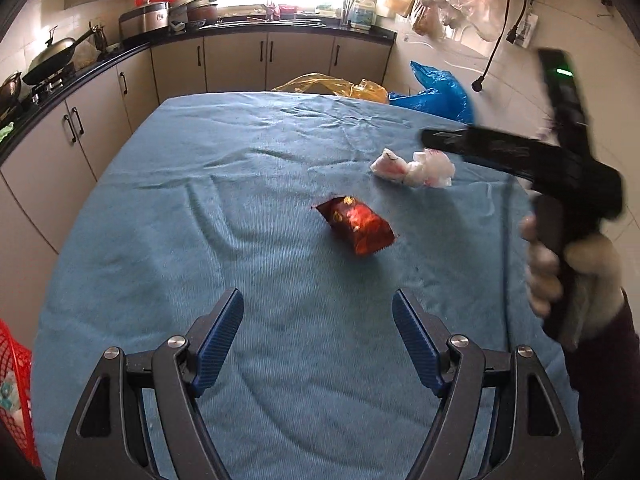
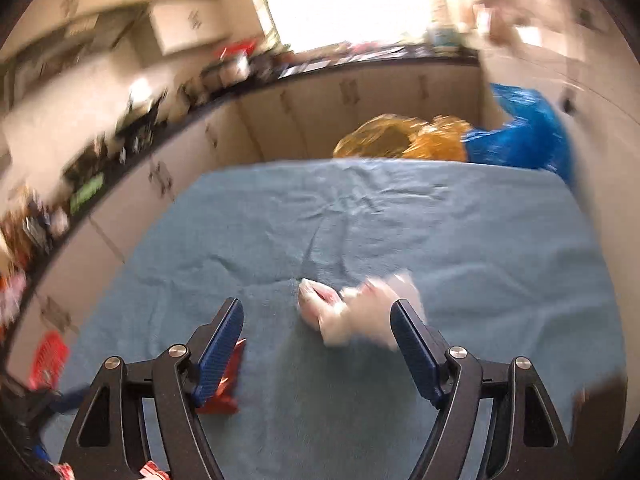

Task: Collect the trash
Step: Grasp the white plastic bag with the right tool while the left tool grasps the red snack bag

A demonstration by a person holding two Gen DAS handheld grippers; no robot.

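Two pieces of trash are seen on a table under a blue towelling cloth (image 1: 168, 208).

The left gripper (image 1: 318, 340) is held with jaws apart and empty; a red foil snack packet (image 1: 354, 226) lies ahead of them. The right gripper (image 2: 317, 342) is likewise held with jaws apart, nothing clamped; a crumpled white tissue wad (image 2: 348, 312) lies on the cloth just ahead, towards the right-hand jaw. A red plastic basket (image 1: 14, 376) is seen far left of the left jaws.
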